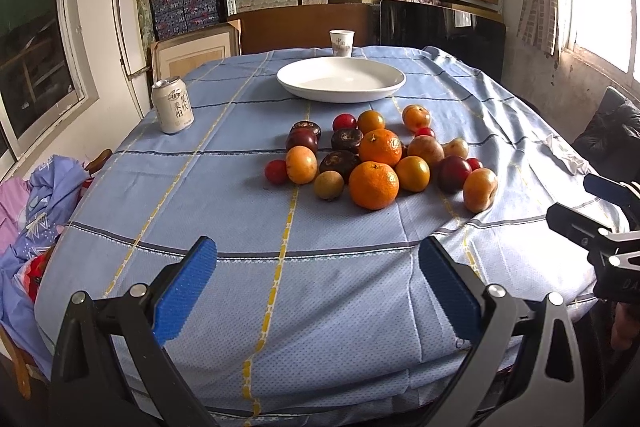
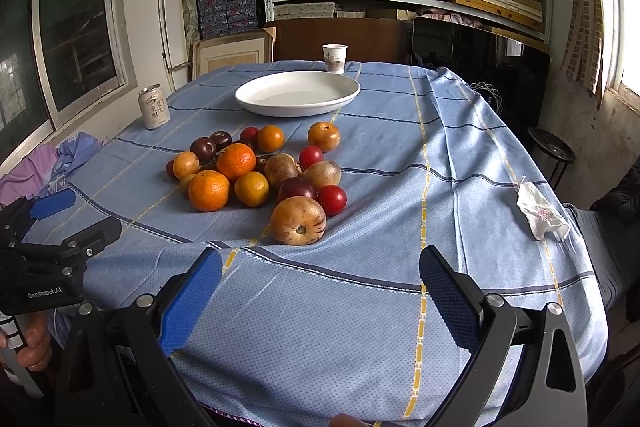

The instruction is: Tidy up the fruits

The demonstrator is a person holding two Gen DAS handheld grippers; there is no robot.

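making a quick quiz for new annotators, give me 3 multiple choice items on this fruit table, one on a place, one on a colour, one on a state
1. Where does the white plate sit relative to the fruit pile?
A. beyond it, nearer the paper cup
B. under the fruit
C. beside the can, touching it

2. What colour is the tablecloth?
A. green
B. light blue with yellow and dark lines
C. plain white

3. What state is the left gripper in?
A. shut on an orange
B. shut, empty
C. jaws open, empty

Answers: 1 A, the plate lies between pile and cup. 2 B, blue cloth with stripes. 3 C, bare cloth shows between its blue pads.
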